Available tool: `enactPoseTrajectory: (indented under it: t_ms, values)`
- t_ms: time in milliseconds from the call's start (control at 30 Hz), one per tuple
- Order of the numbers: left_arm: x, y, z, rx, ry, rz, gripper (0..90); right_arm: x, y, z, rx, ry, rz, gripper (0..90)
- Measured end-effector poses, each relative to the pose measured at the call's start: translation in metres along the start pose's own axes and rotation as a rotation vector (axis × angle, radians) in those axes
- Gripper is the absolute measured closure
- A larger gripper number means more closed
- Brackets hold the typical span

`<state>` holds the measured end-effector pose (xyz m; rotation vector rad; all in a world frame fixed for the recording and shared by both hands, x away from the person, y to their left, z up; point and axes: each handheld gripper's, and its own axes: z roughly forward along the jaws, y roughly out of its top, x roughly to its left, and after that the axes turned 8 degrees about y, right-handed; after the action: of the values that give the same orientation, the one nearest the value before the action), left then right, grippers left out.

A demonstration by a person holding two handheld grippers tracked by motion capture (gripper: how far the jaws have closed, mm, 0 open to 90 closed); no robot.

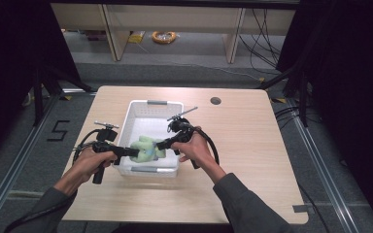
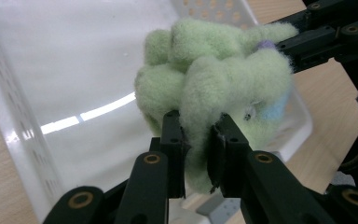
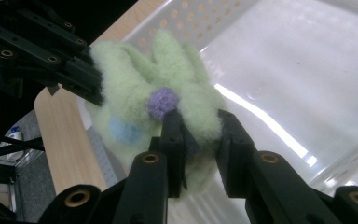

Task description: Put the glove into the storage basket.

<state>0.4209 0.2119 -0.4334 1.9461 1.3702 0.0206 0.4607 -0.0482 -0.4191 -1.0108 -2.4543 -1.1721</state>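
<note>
- Left gripper (image 2: 196,135) clamps a fold of the green plush toy (image 2: 214,74) above the white basket (image 2: 14,116).
- Right gripper (image 3: 198,133) pinches its other side.
- The toy's shape is hard to make out.

Place: probably a lab | shown by: black curtains (image 1: 9,58) at both sides | floor rails (image 1: 14,165) | loose cables (image 1: 264,34) on far floor
</note>
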Motion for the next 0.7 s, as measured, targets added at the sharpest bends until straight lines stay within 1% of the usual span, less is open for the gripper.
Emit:
enactPoseTrajectory:
  t_ms: [33,100,133,167,200,233,300,333,367,400,433,467,500,533,633,667,700]
  values:
    - [0.002,0.000,0.001,0.010,0.003,0.000,76.4,0.000,0.000,0.000,0.000,0.000,0.000,75.1]
    - [0.006,0.002,0.005,0.033,0.007,0.001,76.2,-0.003,0.000,0.007,0.008,-0.004,0.003,75.2]
    - [0.007,0.002,0.007,0.033,0.008,0.000,76.2,-0.003,0.000,0.008,0.019,-0.016,0.025,75.1]
    - [0.007,0.002,0.007,0.033,0.008,0.000,76.2,-0.003,0.000,0.008,0.019,-0.016,0.025,75.1]
    - [0.007,0.001,0.010,0.039,0.022,-0.002,76.1,-0.006,-0.001,0.011,0.015,-0.016,0.022,75.1]
    - [0.007,0.001,0.010,0.039,0.022,-0.002,76.1,-0.006,-0.002,0.013,0.017,-0.016,0.031,75.1]
    - [0.008,0.000,0.013,0.056,0.026,0.001,76.0,-0.007,-0.003,0.014,0.020,-0.017,0.026,75.1]
    - [0.008,0.000,0.016,0.069,0.032,0.015,75.9,-0.008,-0.005,0.017,0.031,-0.025,0.039,75.0]
    - [0.008,0.000,0.018,0.068,0.037,0.015,75.8,-0.009,-0.006,0.018,0.032,-0.027,0.029,75.0]
    - [0.008,0.000,0.018,0.068,0.037,0.015,75.7,-0.009,-0.006,0.018,0.032,-0.027,0.029,75.0]
    - [0.008,0.000,0.019,0.075,0.048,0.025,75.7,-0.010,-0.007,0.019,0.039,-0.037,0.041,74.9]
    - [0.008,0.000,0.021,0.078,0.047,0.017,75.5,-0.011,-0.008,0.021,0.046,-0.045,0.045,74.8]
    - [0.008,0.000,0.022,0.087,0.053,0.025,75.5,-0.011,-0.008,0.021,0.046,-0.045,0.045,74.8]
    - [0.008,0.000,0.025,0.099,0.066,0.034,75.3,-0.012,-0.008,0.023,0.056,-0.050,0.035,74.6]
    - [0.007,0.000,0.026,0.097,0.077,0.036,75.1,-0.012,-0.008,0.026,0.066,-0.055,0.043,74.4]
    - [0.007,0.000,0.027,0.107,0.084,0.042,75.0,-0.012,-0.008,0.028,0.072,-0.068,0.037,74.2]
    - [0.008,0.000,0.028,0.120,0.090,0.063,74.9,-0.012,-0.009,0.030,0.085,-0.072,0.034,74.1]
